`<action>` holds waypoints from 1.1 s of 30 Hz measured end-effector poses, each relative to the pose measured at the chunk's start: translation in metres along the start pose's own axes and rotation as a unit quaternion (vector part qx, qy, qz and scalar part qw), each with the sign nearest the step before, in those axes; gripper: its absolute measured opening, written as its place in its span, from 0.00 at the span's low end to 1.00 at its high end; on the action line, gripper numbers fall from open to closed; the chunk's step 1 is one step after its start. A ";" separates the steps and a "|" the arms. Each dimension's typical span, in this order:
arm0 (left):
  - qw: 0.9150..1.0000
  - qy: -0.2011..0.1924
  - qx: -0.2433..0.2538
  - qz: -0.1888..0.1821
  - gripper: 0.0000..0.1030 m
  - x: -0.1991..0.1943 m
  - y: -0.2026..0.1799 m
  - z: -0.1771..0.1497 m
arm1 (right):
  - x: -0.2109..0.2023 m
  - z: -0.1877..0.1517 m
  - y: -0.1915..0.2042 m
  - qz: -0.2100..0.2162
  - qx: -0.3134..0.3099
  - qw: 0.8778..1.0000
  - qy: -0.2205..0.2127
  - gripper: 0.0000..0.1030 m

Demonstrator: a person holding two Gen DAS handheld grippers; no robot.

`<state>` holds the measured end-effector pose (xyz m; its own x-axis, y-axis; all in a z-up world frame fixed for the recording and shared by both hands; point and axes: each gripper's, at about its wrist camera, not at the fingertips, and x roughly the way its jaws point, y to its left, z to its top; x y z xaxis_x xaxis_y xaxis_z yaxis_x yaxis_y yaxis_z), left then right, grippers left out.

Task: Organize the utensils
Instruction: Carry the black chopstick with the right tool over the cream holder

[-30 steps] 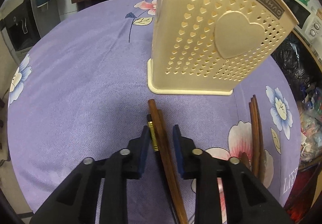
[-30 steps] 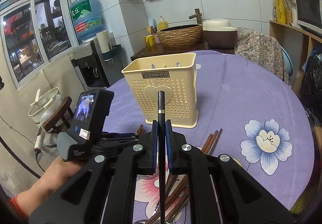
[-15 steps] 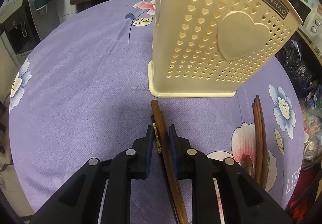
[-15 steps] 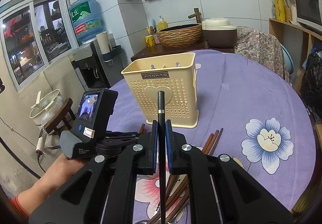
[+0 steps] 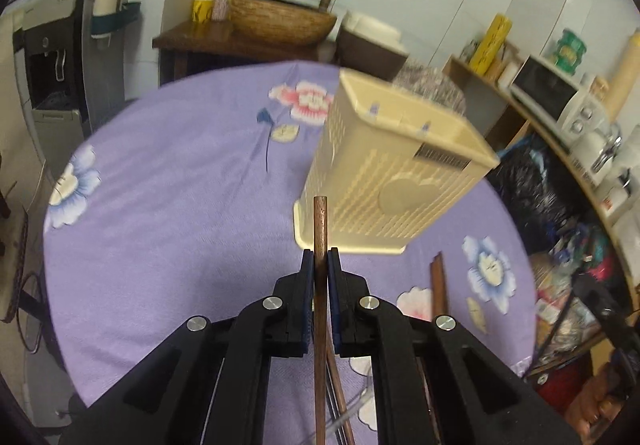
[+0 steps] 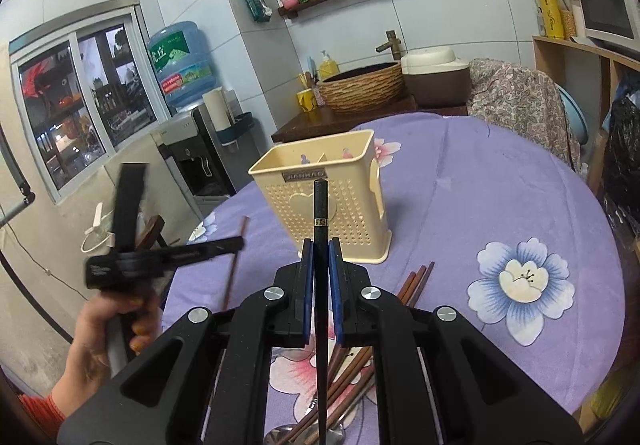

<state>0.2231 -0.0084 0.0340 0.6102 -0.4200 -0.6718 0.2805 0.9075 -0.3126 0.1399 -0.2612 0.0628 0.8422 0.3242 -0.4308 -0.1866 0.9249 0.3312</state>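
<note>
My left gripper (image 5: 320, 259) is shut on a brown wooden chopstick (image 5: 320, 229) and holds it raised above the table, pointing at the cream perforated utensil holder (image 5: 394, 181). In the right wrist view the left gripper (image 6: 236, 245) is at the left, blurred, with its chopstick (image 6: 234, 265) hanging through it. My right gripper (image 6: 321, 249) is shut on a black chopstick (image 6: 320, 213) with a gold band, held up in front of the holder (image 6: 324, 205). The holder's open top looks empty.
More brown chopsticks (image 6: 414, 281) lie on the purple flowered tablecloth (image 6: 480, 197) before the holder, with spoons (image 6: 332, 433) near the front edge. One chopstick (image 5: 438, 281) lies right of the left gripper. A shelf with a microwave (image 5: 548, 93) stands at the right.
My left gripper closed on the brown chopstick on the table and lifted it up, tilting upward. My right gripper rose slightly with its black chopstick.
</note>
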 end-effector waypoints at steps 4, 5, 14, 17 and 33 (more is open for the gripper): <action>0.998 -0.057 0.012 -0.005 0.08 -0.045 0.000 0.014 | -0.019 0.013 -0.014 0.011 0.017 1.000 -0.017 0.08; 0.998 -0.067 0.016 -0.005 0.08 -0.051 0.000 0.016 | -0.022 0.015 -0.015 0.009 0.016 1.000 -0.021 0.08; 0.994 -0.106 0.036 0.014 0.08 -0.059 0.000 0.033 | -0.026 0.029 -0.005 -0.020 -0.018 0.999 -0.044 0.08; 0.994 -0.108 0.034 0.012 0.08 -0.063 0.002 0.036 | -0.025 0.029 -0.004 -0.022 -0.025 0.999 -0.042 0.08; 0.984 -0.163 0.064 0.009 0.08 -0.105 -0.019 0.079 | -0.027 0.087 0.019 0.000 -0.068 0.996 -0.051 0.08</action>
<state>0.2121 0.0189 0.1637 0.8156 -0.3993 -0.4188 0.3459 0.9166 -0.2003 0.1578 -0.2699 0.1537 0.8881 0.3084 -0.3409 -0.2474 0.9457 0.2109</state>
